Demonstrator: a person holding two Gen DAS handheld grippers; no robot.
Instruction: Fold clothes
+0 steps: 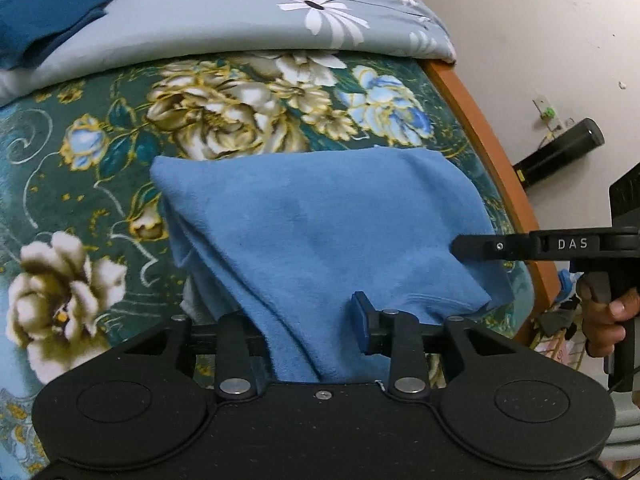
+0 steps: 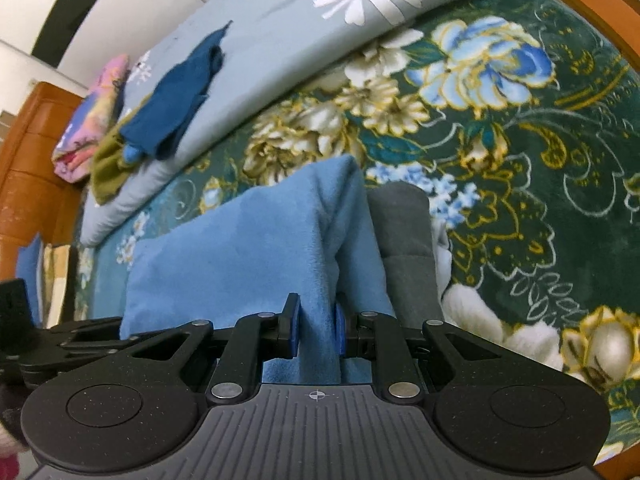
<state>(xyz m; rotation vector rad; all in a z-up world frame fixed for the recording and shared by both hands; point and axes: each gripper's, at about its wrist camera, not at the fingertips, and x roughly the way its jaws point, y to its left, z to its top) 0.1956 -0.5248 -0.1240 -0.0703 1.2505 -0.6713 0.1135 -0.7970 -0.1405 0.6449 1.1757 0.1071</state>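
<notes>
A light blue fleece garment (image 1: 320,232) lies folded over on the green floral blanket (image 1: 100,168), lifted at its near edge. My left gripper (image 1: 304,332) has its jaws wide apart with the cloth draped between them; its left finger is hidden under the cloth. My right gripper (image 2: 316,332) is shut on a fold of the same blue garment (image 2: 240,248). It also shows in the left wrist view (image 1: 472,246) at the garment's right edge. A grey cloth (image 2: 404,240) lies under the blue one.
A grey-blue daisy quilt (image 1: 240,16) lies behind, with a dark blue garment (image 1: 52,12) on it. Olive and pink folded clothes (image 2: 96,120) sit at the far end. The orange wooden bed frame (image 1: 492,152) runs along the right, by a white wall.
</notes>
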